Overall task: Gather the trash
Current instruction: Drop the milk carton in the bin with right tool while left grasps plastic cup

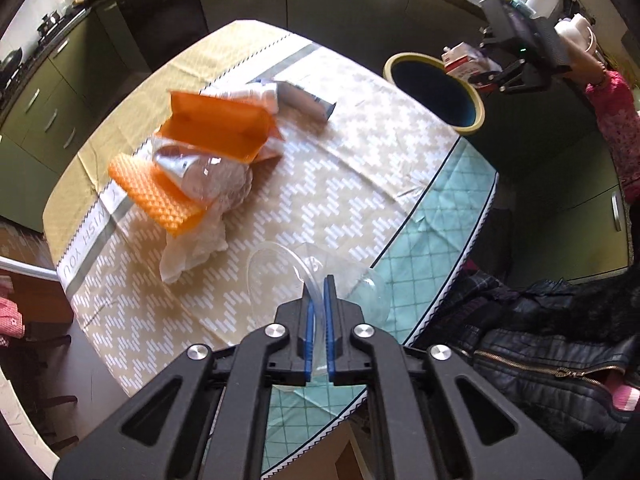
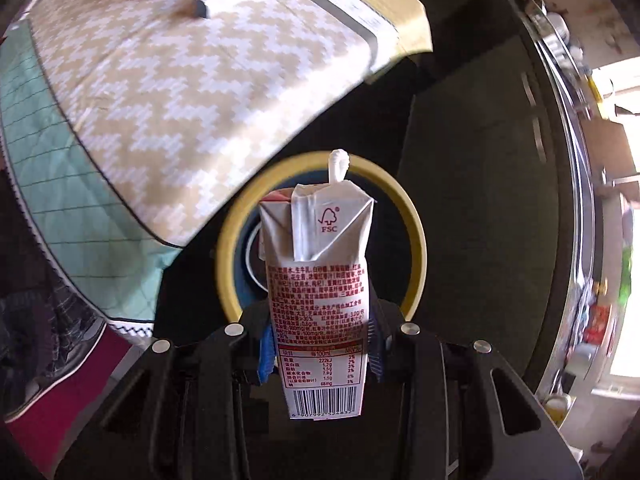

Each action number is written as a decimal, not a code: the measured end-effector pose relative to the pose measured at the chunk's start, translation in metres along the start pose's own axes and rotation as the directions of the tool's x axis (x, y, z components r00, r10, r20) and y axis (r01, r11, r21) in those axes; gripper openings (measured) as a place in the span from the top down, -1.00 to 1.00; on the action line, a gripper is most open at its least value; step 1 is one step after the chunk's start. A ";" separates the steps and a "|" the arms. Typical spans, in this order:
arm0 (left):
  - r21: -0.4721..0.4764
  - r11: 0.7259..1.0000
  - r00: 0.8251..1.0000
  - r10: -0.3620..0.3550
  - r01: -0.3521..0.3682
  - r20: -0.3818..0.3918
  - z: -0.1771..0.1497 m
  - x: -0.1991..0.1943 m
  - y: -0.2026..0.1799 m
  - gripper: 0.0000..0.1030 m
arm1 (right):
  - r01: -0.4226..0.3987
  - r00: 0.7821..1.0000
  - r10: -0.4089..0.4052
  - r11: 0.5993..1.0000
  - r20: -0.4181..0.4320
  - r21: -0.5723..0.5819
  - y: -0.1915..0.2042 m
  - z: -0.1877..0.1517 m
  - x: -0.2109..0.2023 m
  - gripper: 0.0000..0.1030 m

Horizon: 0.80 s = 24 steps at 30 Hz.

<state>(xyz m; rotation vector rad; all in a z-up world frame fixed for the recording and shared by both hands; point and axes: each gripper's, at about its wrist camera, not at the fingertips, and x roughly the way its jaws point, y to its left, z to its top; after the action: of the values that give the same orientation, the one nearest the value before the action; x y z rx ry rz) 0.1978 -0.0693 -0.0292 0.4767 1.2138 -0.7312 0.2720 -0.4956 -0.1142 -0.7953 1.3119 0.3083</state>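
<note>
Jaws of the right gripper (image 2: pixel 320 344) pinch a drink carton (image 2: pixel 320 280) above the yellow-rimmed bin (image 2: pixel 232 248); the left gripper (image 1: pixel 319 312) pinches a clear plastic cup (image 1: pixel 280 276) at the surface's (image 1: pixel 360 160) near edge. Orange wrappers (image 1: pixel 216 128), a crumpled bag (image 1: pixel 192 252) and a tube (image 1: pixel 304 100) remain, so much is probably left.

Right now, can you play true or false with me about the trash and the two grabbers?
1. The right gripper holds a drink carton. True.
2. The carton is above the yellow-rimmed bin. True.
3. The left gripper is wide open with nothing in it. False: its jaws are shut on the clear plastic cup.
4. The orange packaging is already in the bin. False: it lies on the table in a pile.
5. The carton has no straw. False: a white straw sticks out of its top.
</note>
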 end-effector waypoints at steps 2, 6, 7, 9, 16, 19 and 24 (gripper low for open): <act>0.027 1.000 1.000 0.015 -0.016 0.021 0.013 -0.007 -0.013 0.91 | -0.023 1.000 0.024 0.996 -0.011 0.090 -0.019 -0.008 0.019 0.29; 0.081 0.996 0.999 0.021 -0.024 0.045 0.041 -0.013 -0.035 0.91 | -0.110 0.994 0.105 0.958 0.034 0.265 -0.054 -0.019 0.049 0.18; 0.093 0.995 0.999 0.018 -0.023 0.049 0.050 -0.013 -0.040 0.91 | -0.136 0.991 0.128 0.945 0.045 0.298 -0.061 -0.022 0.054 -0.21; 0.117 0.993 0.998 0.026 -0.033 0.061 0.068 -0.013 -0.051 0.91 | -0.143 0.990 0.128 0.927 0.066 0.347 -0.072 -0.028 0.059 -0.38; 0.259 0.966 0.995 -0.014 -0.011 0.096 0.149 0.008 -0.109 0.91 | -0.073 0.993 0.024 0.884 0.113 0.461 -0.085 -0.070 0.017 -0.28; 0.328 0.945 0.994 -0.045 0.010 0.100 0.193 0.030 -0.143 0.91 | -0.035 0.993 -0.023 0.871 0.113 0.490 -0.074 -0.103 -0.006 -0.28; 0.411 0.911 0.994 -0.059 0.018 0.088 0.258 0.087 -0.199 0.91 | 0.015 0.995 -0.063 0.840 0.071 0.542 -0.050 -0.162 -0.025 -0.28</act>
<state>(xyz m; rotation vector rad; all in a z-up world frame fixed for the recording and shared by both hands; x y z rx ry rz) 0.2395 -0.4036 -0.0264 0.7556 0.9775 -1.0399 0.1765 -0.6345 -0.0804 -0.3195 1.2134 -0.0695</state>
